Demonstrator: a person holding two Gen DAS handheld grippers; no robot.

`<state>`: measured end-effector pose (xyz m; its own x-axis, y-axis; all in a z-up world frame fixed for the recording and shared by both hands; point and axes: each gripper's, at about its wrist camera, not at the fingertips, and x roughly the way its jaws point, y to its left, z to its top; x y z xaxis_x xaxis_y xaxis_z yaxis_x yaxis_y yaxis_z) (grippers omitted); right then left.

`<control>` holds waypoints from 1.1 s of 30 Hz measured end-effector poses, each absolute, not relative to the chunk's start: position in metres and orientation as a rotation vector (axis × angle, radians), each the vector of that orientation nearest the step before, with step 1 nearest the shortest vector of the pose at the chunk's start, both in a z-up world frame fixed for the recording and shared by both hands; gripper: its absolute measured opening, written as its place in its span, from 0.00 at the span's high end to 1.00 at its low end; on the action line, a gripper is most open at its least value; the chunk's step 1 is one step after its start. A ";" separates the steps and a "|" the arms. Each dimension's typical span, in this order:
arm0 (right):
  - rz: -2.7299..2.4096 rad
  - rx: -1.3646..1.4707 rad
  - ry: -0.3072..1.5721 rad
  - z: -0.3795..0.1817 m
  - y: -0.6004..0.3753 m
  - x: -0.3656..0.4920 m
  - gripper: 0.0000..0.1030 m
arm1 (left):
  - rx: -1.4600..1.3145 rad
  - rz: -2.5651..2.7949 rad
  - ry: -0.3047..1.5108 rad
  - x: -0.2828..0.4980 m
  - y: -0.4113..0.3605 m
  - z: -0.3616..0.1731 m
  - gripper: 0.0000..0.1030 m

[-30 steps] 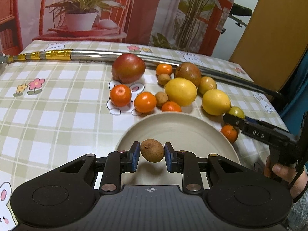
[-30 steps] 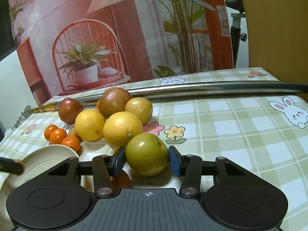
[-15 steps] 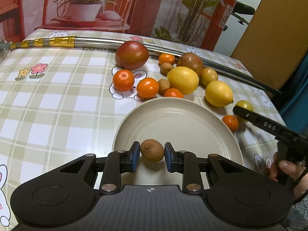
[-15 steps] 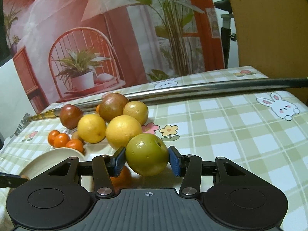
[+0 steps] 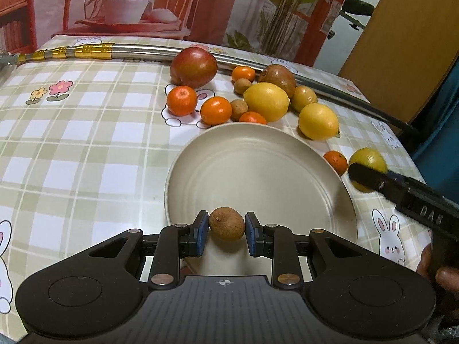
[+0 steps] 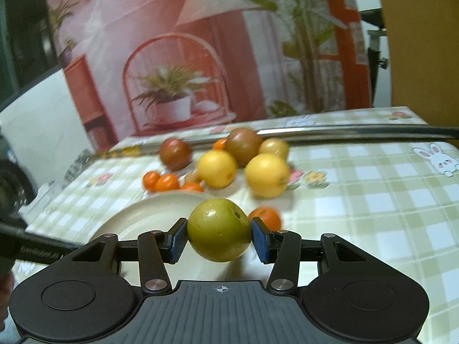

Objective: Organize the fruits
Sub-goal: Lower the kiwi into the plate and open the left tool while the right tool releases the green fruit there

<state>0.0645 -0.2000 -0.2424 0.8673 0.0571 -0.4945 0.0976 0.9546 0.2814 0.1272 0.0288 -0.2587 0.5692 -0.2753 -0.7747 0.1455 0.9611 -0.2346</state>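
Left gripper [image 5: 226, 230], bottom centre of its view, grips one brown longan [image 5: 226, 223] over the near rim of the one plate [image 5: 258, 172]. Right gripper [image 6: 219, 236] clamps one green-yellow fruit [image 6: 219, 229] over the plate's right edge; in the left view its arm, lettered "DAS", crosses the right side. Beyond the plate, centre to upper frame: five oranges [image 5: 182, 100], two lemons [image 5: 266, 101], two more longans [image 5: 239, 109], one red fruit [image 5: 193, 67]. One steel pole [image 5: 137, 50] lies farthest.
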 end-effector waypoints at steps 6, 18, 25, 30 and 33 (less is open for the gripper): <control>0.023 0.263 0.564 -0.246 -0.177 0.062 0.57 | -0.128 -0.247 0.929 0.120 0.027 -0.259 0.72; 0.047 0.198 0.604 -0.251 -0.164 0.063 0.57 | -0.130 -0.238 0.928 0.118 0.031 -0.261 0.72; 0.054 0.197 0.622 -0.255 -0.165 0.065 0.57 | -0.112 -0.240 0.921 0.118 0.028 -0.262 0.72; 0.062 0.187 0.629 -0.256 -0.163 0.065 0.57 | -0.107 -0.240 0.920 0.117 0.027 -0.262 0.72; 0.066 0.179 0.635 -0.256 -0.160 0.066 0.57 | -0.107 -0.240 0.920 0.117 0.027 -0.262 0.72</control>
<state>0.0665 -0.1599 -0.2558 0.8038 0.1157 -0.5836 -0.0064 0.9825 0.1861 0.1172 0.0273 -0.2615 0.5814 -0.2506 -0.7741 0.1597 0.9680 -0.1934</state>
